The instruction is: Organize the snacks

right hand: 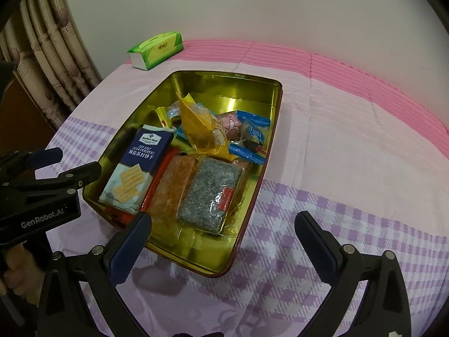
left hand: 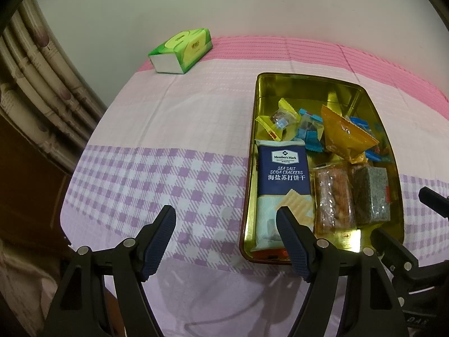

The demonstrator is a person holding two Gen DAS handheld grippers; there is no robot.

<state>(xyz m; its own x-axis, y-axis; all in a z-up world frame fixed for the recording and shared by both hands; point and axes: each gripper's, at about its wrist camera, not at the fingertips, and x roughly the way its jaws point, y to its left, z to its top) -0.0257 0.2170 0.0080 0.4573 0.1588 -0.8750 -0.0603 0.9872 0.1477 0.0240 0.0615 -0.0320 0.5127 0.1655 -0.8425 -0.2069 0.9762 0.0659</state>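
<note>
Snacks fill the gold rectangular metal tin (left hand: 254,151), at one o'clock from the empty, parted left gripper (left hand: 226,237); the right gripper (right hand: 221,241) (likewise apart, empty) finds it at eleven, equally near.

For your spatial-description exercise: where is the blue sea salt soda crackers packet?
The crackers packet lies in the gold tin, along its left wall in the left wrist view, beside the orange bar.

Home bedroom: quilted bedspread (left hand: 196,90), curtains (left hand: 36,64), tissues (left hand: 182,50).
</note>
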